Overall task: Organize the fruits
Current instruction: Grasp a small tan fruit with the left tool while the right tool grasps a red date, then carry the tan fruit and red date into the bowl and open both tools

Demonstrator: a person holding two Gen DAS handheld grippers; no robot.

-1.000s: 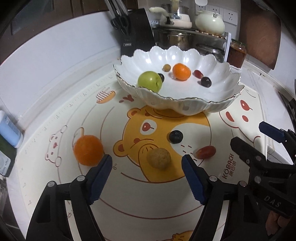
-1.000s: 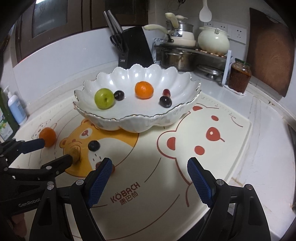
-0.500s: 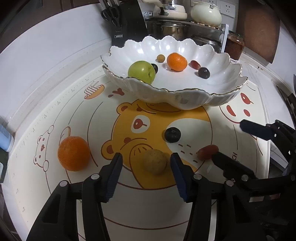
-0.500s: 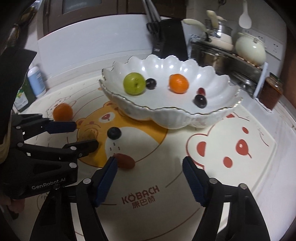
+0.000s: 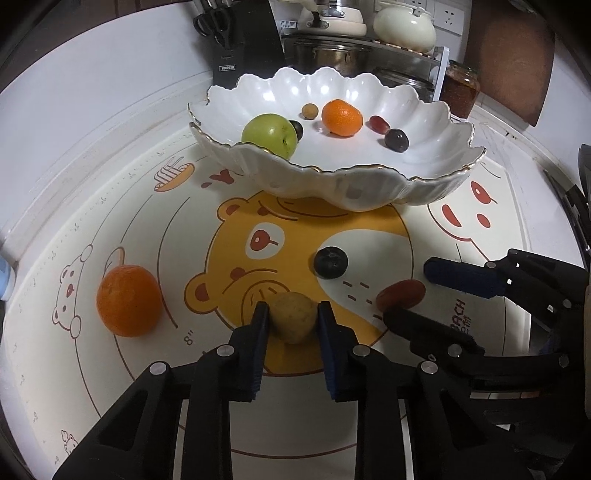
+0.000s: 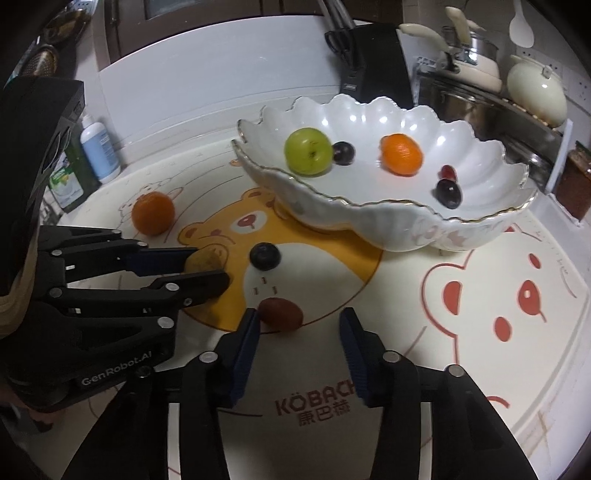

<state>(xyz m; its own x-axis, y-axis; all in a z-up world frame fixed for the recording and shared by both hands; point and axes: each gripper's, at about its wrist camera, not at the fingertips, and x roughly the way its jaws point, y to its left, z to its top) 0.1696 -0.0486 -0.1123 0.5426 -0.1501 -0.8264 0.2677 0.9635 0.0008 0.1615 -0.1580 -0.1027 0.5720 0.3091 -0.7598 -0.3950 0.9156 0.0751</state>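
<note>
— What are you working on?

— A cream silicone mat printed with cartoon bears, laid on a white kitchen counter. At the back stand a black knife block with scissors, a steel pot on a rack, a cream lidded pot and a jar of red paste. A blue-capped white bottle sits at the left edge.

— And your claws?

— My left gripper has just been closing and its blue pads now press both sides of the small round tan fruit on the orange bear's face. My right gripper has been closing too, but it is only partly closed: the oval red grape lies between the fingers, touching the left pad, with a clear gap to the right pad.

— The rest of the fruit?

— A loose orange tangerine and a dark blue berry rest on the mat. The white scalloped bowl with a gold rim holds a green apple, another tangerine, a second tan fruit and dark and red grapes.
</note>
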